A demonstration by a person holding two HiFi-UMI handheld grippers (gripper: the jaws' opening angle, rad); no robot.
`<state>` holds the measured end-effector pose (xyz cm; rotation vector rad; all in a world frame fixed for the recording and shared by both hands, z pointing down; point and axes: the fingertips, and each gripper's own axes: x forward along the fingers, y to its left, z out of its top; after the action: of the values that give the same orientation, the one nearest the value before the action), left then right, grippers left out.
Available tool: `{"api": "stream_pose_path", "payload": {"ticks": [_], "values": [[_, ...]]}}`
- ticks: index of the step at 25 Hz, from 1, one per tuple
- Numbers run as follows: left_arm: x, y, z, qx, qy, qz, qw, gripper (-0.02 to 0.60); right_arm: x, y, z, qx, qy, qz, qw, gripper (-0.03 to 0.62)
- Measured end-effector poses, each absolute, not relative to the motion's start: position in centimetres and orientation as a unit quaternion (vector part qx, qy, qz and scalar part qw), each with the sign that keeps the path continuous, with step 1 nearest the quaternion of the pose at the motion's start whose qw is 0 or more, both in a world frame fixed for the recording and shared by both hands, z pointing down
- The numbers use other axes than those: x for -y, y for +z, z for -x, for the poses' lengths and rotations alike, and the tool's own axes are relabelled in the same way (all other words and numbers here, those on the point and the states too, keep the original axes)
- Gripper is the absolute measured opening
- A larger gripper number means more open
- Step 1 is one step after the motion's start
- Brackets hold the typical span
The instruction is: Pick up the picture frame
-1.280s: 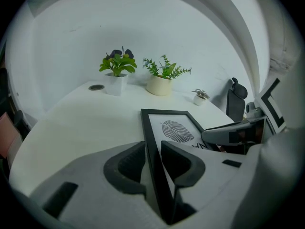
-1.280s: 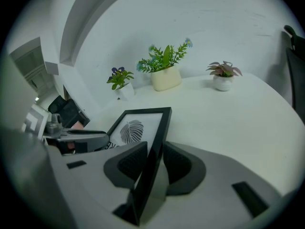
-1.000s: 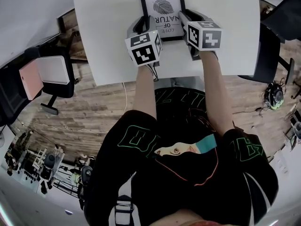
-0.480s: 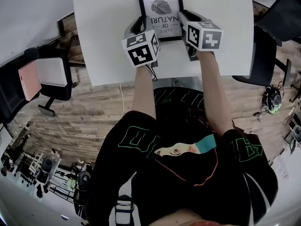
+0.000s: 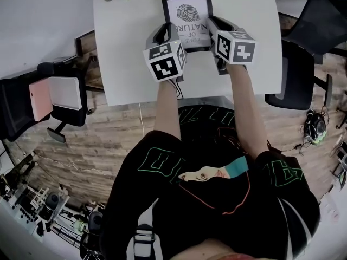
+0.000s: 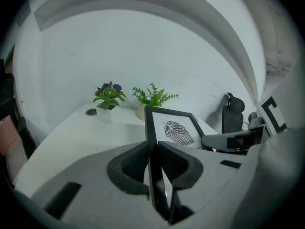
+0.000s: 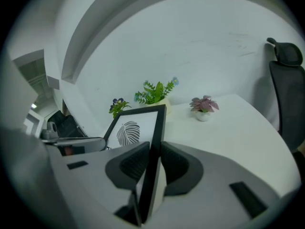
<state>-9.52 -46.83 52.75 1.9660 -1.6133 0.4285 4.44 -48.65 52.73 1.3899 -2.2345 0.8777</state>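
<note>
The picture frame is black, with a fingerprint print and lettering, and hangs over the white table. My left gripper is shut on its left edge. My right gripper is shut on its right edge. In the left gripper view the frame runs edge-on between the pads of my left gripper, which press on it. The right gripper view shows the frame clamped the same way in my right gripper. The frame is tilted up off the table top.
Small potted plants stand at the table's far edge: purple flowers, green leaves and a pink one. A black office chair stands at the right. Another chair holding flat boards stands at the left.
Both grippers have closed on the frame's side edges and risen together, and the frame has come up off the table with them.
</note>
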Motion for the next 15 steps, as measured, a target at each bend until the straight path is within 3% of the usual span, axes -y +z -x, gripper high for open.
{"api": "stream_pose_path", "payload": {"ticks": [15], "values": [[49.3,44.1,9.4,0.603,0.110,-0.767,0.191,0.072,50.9,44.0,-4.6,0.820,0.227,-0.512,0.114,0.081]]}}
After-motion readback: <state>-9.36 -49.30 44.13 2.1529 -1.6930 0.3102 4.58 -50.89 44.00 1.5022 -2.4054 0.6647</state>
